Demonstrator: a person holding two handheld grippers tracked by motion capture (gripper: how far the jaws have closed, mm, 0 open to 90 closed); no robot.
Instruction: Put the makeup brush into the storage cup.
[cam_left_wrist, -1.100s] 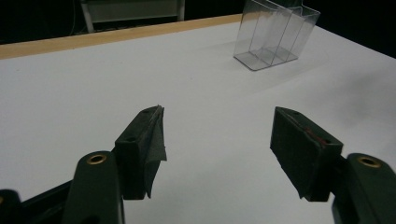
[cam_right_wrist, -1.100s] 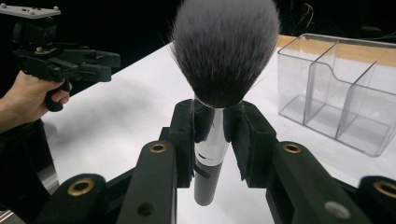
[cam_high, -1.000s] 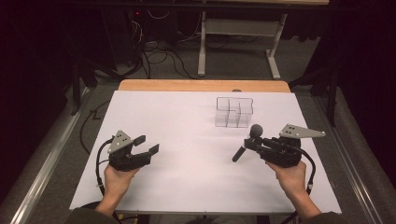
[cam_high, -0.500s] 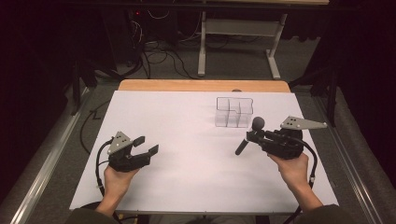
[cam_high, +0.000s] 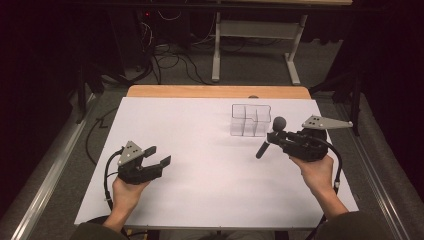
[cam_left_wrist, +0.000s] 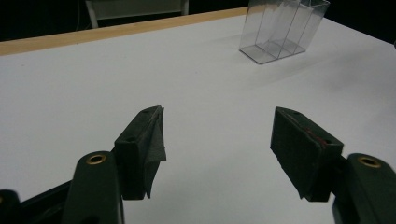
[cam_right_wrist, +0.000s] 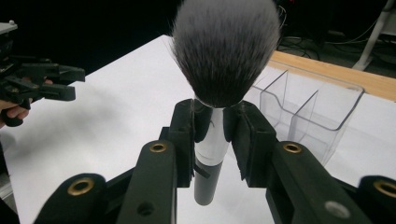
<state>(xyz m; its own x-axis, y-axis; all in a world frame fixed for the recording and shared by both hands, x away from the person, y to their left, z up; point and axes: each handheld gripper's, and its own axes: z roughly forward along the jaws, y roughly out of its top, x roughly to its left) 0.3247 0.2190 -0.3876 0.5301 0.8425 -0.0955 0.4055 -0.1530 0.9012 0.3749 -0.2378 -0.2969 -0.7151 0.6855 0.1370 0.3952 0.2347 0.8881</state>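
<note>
A makeup brush (cam_high: 266, 141) with a grey bristle head and a white-and-dark handle is held in my right gripper (cam_high: 272, 136), whose jaws are shut on the handle just below the bristles. In the right gripper view the brush (cam_right_wrist: 224, 51) stands upright between the pads of the right gripper (cam_right_wrist: 215, 126). A clear plastic organizer (cam_high: 249, 120) with several compartments stands just to the left and beyond the brush; the organizer (cam_right_wrist: 317, 107) looks empty. My left gripper (cam_high: 159, 155) rests open at the near left, nothing between its jaws. The left gripper (cam_left_wrist: 219, 140) faces the organizer (cam_left_wrist: 280, 28).
A white sheet (cam_high: 200, 130) covers the table, with a wooden strip (cam_high: 215, 91) along its far edge. Beyond lie cables and a white table frame (cam_high: 250, 30) on the dark floor. The left gripper (cam_right_wrist: 46, 84) appears at the left of the right gripper view.
My right gripper has lifted the brush and carried it a little farther and to the right, closer to the organizer. The left gripper has stayed in place.
</note>
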